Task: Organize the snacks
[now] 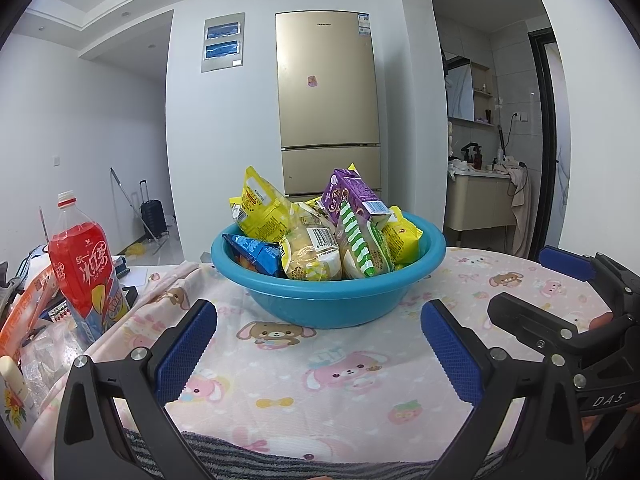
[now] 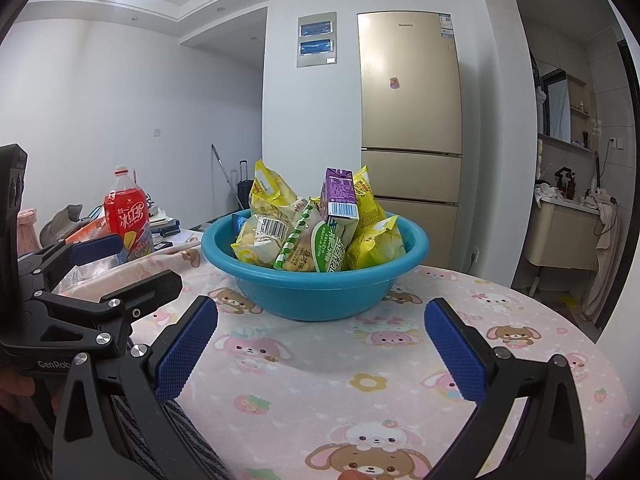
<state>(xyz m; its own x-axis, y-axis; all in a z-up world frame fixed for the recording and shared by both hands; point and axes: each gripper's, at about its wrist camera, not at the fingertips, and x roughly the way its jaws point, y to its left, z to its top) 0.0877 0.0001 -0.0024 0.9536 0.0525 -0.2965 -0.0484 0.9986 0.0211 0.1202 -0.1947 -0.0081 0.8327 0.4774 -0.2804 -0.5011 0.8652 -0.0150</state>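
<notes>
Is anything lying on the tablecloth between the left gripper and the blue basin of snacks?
No. In the left wrist view, only bare cartoon-print tablecloth lies between the open left gripper and the blue basin.

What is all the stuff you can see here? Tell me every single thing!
Basin: one, teal, middle of the table, full of snacks.
Yellow snack bags: several, standing and leaning in the basin.
Purple carton: one, tilted on top of the pile.
Green-striped packet: one, at the front of the basin.
Blue packet: one, at the basin's left side.
Red drink bottle: one, left of the basin.
Tablecloth: one, pink with bears and bunnies.
Fridge: one, gold, against the back wall.
Suitcase: one, dark, on the floor far left.
Left tongs: open, empty.
Right tongs: open, empty.
</notes>
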